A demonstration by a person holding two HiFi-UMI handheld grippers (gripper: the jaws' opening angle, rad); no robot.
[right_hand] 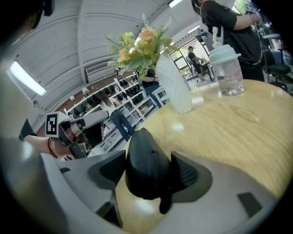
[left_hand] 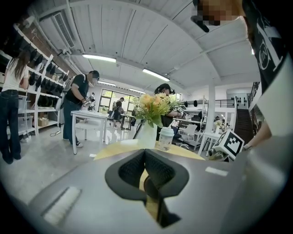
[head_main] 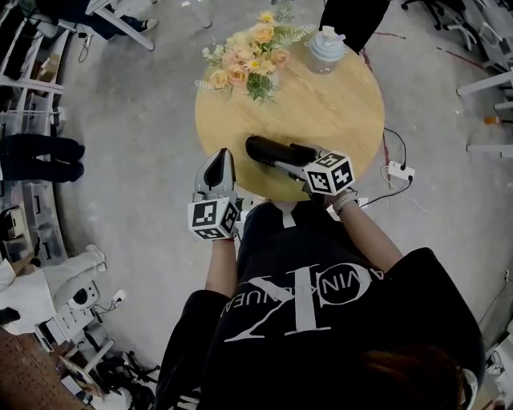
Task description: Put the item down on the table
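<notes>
A smooth, elongated black item [head_main: 258, 149] is clamped in my right gripper [head_main: 282, 160], low over the near part of the round wooden table [head_main: 321, 104]. In the right gripper view the black item [right_hand: 144, 160] fills the gap between the pads, just over the tabletop [right_hand: 238, 123]; whether it touches the wood I cannot tell. My left gripper [head_main: 218, 160] is shut with nothing in it, at the table's near-left edge. Its pads meet in the left gripper view [left_hand: 145, 167].
A white vase of flowers [head_main: 248, 56] and a lidded clear cup [head_main: 325, 48] stand at the table's far side. A person in dark clothes [head_main: 353, 20] stands beyond it. A power strip [head_main: 398, 170] lies on the floor to the right. Shelves line the left wall.
</notes>
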